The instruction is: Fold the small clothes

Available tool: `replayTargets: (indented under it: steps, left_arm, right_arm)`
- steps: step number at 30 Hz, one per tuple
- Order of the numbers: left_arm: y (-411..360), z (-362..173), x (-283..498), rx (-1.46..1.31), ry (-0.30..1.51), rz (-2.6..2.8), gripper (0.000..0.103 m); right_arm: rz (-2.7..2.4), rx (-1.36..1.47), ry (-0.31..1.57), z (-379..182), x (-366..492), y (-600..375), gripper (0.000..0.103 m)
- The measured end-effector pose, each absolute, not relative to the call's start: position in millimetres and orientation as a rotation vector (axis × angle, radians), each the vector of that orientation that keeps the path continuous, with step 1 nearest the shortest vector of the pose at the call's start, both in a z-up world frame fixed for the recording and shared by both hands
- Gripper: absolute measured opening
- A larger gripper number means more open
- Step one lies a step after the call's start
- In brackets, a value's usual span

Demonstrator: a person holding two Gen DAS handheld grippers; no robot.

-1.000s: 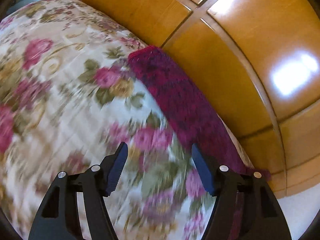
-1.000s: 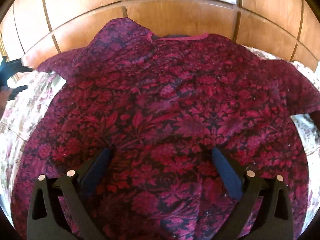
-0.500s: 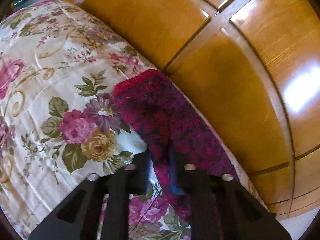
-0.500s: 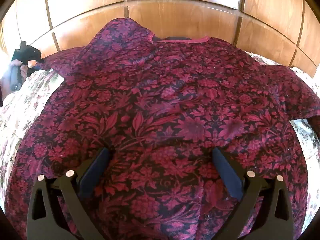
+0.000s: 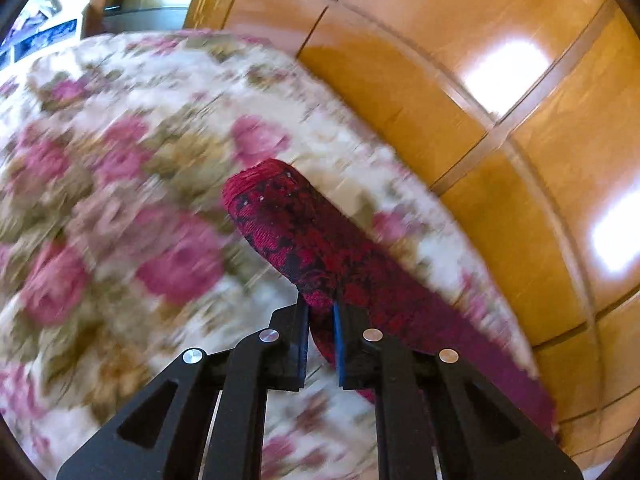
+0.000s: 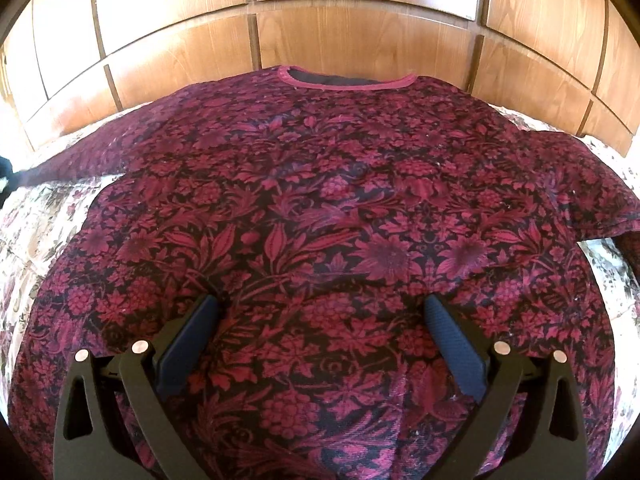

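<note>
Since the earlier frame the left hand-held gripper (image 5: 320, 340) has gone from spread wide over the bedspread to clamped on the sleeve, and the sleeve has been drawn out: in the right wrist view it now runs as a long taut strip to the left edge of the frame instead of lying bunched by the shoulder. The right hand-held gripper (image 6: 320, 336) has not shifted.

The dark red and black floral-print knit t-shirt (image 6: 320, 208) lies flat, front up, on the cream bedspread with pink roses (image 5: 120, 200), neckline toward the glossy orange-brown wooden panelled headboard (image 6: 352, 36) at the top of the frame, hem toward the camera.

Key relation: the left short sleeve (image 5: 288, 232) extends from the left jaws up and left into mid-frame, cuff end free, its long axis on a diagonal roughly parallel to the headboard edge. The body of the shirt lies away toward the lower right of that view. The left hand is the near one to the sleeve and the one holding it. A fold would carry the sleeve back across toward the shirt centre, judging from the layout.

Pose: left hand-held gripper angled down at the bed, jaws nearly together with fabric pinched between the pads. Background is motion-blurred. Right hand-held gripper also points down, jaws wide apart over the lower middle of the shirt. Nothing is gripped, and I cannot tell whether the tips touch the cloth.
</note>
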State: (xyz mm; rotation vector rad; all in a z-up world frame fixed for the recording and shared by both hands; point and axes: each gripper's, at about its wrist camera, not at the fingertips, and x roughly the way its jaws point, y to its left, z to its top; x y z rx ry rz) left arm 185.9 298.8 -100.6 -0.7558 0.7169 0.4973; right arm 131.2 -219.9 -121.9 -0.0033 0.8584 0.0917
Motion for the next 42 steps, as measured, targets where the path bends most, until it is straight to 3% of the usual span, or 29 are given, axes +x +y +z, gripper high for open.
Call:
replayTargets:
  steps: [3,5,6,8,10,18,20,26,31,36,39,42]
  left_arm:
    - [301,-120,187,-0.709,0.771,0.526,0.010]
    - [295,-117,186,-0.664,0.780,0.539,0.019]
    - [296,-114,185,-0.660,0.785,0.546,0.024]
    - [293,-103,179,-0.678,0.776,0.569,0.053]
    - [286,-88,167,-0.676,0.721,0.567,0.059]
    - [183,-50,138,-0.526,0.709,0.283,0.060]
    - [144,-49,135,-0.457,0.724,0.184,0.066]
    - [41,-63,127,-0.291,0.784,-0.069,0.066]
    - [-17,-72,117,-0.144,0.809,-0.198,0.066]
    - [-38,-90,113,-0.085,0.861,-0.228,0.066]
    - [-42,-101,116,-0.074,0.894,-0.212,0.066]
    - [-42,-110,119,-0.069,0.917,-0.194,0.066]
  right_arm:
    - [0.092,-0.003,0.858,-122,131,-220,0.101]
    - [0.092,-0.003,0.858,-122,131,-220,0.101]
    - [0.092,-0.002,0.857,-122,131,-220,0.101]
    - [0.094,0.003,0.856,-121,131,-221,0.101]
    - [0.097,0.009,0.854,-120,132,-222,0.101]
    - [0.137,0.198,0.860,-98,123,-262,0.100]
    - [0.120,0.323,0.814,-83,111,-296,0.100]
    - [-0.094,0.774,0.659,-72,63,-459,0.099]
    - [-0.328,1.002,0.584,-96,34,-572,0.081]
    - [-0.440,1.185,0.540,-124,43,-644,0.074]
    - [-0.480,1.201,0.542,-130,63,-667,0.070]
    - [-0.524,1.123,0.600,-129,83,-684,0.057]
